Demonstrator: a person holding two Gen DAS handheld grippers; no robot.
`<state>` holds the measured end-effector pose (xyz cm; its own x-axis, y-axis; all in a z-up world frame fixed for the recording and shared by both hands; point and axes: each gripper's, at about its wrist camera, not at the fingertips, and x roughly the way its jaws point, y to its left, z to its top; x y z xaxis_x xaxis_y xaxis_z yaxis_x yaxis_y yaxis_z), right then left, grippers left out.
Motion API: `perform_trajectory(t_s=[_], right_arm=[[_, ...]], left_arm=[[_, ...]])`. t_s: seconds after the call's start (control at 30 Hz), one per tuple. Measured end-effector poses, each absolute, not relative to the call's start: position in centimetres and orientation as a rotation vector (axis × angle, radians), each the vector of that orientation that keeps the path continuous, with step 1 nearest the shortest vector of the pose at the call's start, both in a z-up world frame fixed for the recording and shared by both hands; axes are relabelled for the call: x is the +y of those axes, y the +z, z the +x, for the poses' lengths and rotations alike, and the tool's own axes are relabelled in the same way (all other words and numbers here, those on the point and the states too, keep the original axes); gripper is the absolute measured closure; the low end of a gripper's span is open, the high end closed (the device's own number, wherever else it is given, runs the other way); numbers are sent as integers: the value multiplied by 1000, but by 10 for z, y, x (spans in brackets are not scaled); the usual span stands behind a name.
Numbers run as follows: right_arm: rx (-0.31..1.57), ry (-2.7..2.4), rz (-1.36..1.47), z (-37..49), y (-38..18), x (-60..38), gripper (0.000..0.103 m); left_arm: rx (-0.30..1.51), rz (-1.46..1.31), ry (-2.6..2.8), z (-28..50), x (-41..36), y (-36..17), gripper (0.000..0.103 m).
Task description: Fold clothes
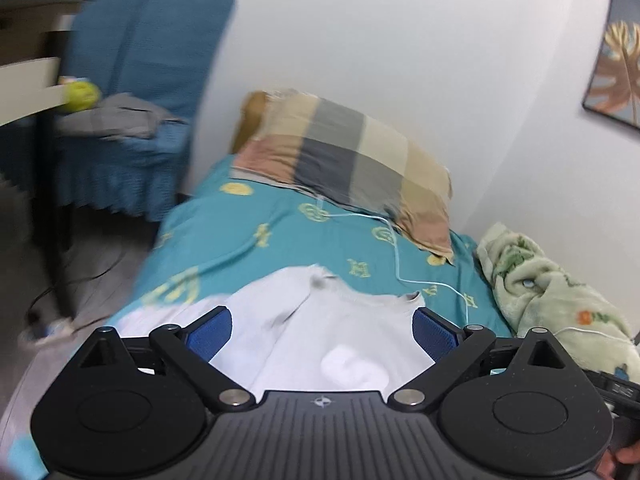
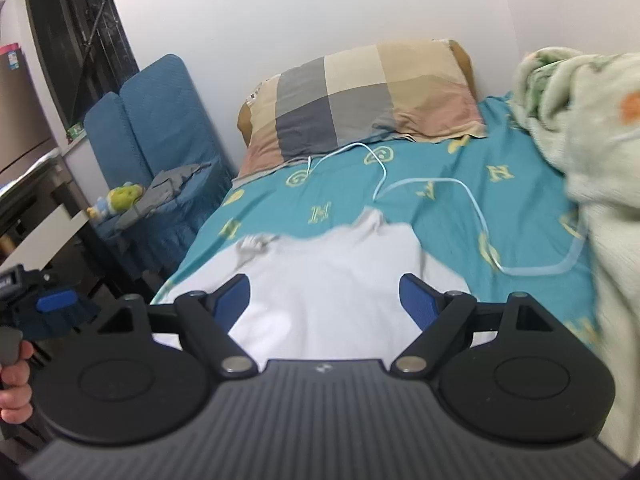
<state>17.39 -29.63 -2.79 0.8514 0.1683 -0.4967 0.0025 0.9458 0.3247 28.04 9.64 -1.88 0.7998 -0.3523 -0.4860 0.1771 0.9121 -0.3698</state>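
Observation:
A white garment [image 1: 280, 300] [image 2: 320, 256] lies spread on the teal bed sheet [image 1: 248, 236] [image 2: 352, 204], its collar end toward the pillow. My left gripper [image 1: 322, 324] hovers over the garment with its blue pads [image 1: 208, 332] wide apart and nothing between them. My right gripper [image 2: 324, 288] hangs above the same garment, jaws also wide and empty. The right wrist view shows the left gripper [image 2: 52, 304] at the left edge, held by a hand [image 2: 14, 384]. The near part of the garment is hidden behind the gripper bodies.
A checked pillow [image 1: 352, 164] [image 2: 360, 100] lies at the head of the bed, with a white cable [image 1: 396, 252] [image 2: 460, 184] looping across the sheet. A green fleece blanket [image 1: 552, 292] [image 2: 592, 140] is heaped on the right. A blue chair [image 1: 136, 92] [image 2: 160, 128] with grey clothes stands left.

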Motion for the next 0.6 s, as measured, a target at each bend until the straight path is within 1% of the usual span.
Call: perform_trajectory(t_s=[0.13, 0.17, 0.2, 0.37, 0.5, 0.6], right_arm=[[553, 71, 317, 102, -9, -284, 20], [552, 74, 328, 86, -6, -283, 20], [551, 79, 340, 72, -4, -282, 20], [529, 104, 361, 18, -8, -275, 20], [506, 129, 406, 3, -21, -272, 20], [517, 155, 388, 4, -29, -268, 20]], left_arm=[[585, -422, -227, 215, 136, -25, 8], [614, -425, -222, 208, 142, -24, 14], [642, -426, -217, 201, 148, -24, 17], [645, -449, -190, 170, 166, -24, 17], [654, -447, -184, 169, 167, -28, 17], [664, -460, -168, 172, 165, -32, 17]])
